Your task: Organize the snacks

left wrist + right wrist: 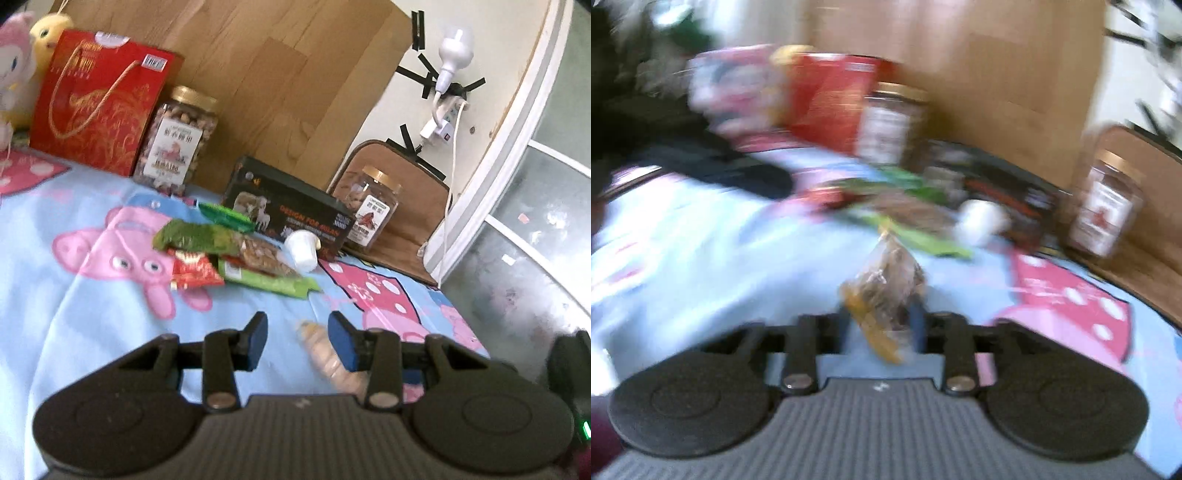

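At the bottom, the left gripper (298,341) has its blue pads apart, empty, over a soft cartoon sheet (74,314). The right gripper (882,321) squeezes a crinkly clear snack bag (886,280). Mid-frame lie shiny snack packets (229,254). Farther back stands a round nut jar (177,144).

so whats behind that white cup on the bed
A dark box stands right behind the white cup. The cup covers part of its lower front, so the print there is hidden.
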